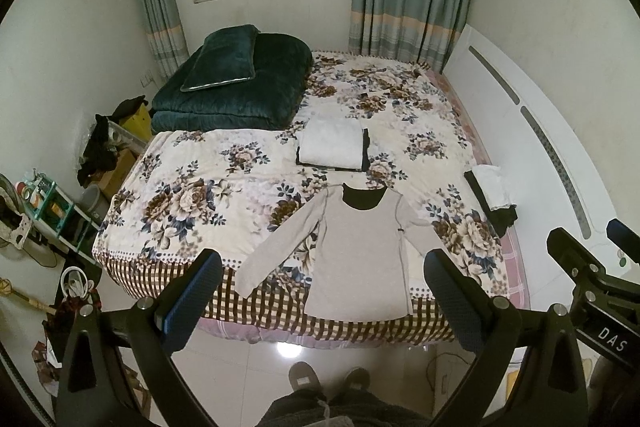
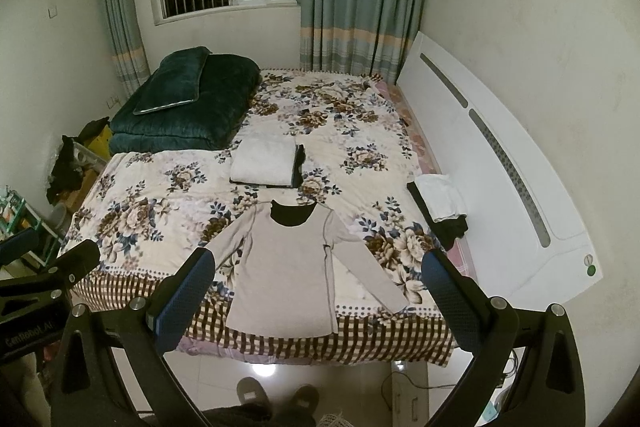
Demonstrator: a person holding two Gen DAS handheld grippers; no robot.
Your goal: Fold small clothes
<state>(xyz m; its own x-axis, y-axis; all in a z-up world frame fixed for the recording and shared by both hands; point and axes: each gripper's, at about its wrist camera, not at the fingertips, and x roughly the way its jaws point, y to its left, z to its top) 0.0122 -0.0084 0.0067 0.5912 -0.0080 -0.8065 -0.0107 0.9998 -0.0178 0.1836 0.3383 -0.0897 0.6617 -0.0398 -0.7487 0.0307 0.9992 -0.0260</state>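
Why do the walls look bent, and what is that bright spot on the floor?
Left wrist view: the lens curves the headboard, and a lamp glares off the floor tiles. Right wrist view: same bend, same glare, corners dark.

"DAS" | on right tool [image 1: 600, 267] || "CenRobot AI", partly legible | on left tool [image 2: 36, 267]

Black frames [image 1: 500, 355]; blue-padded fingers [image 1: 192, 299]
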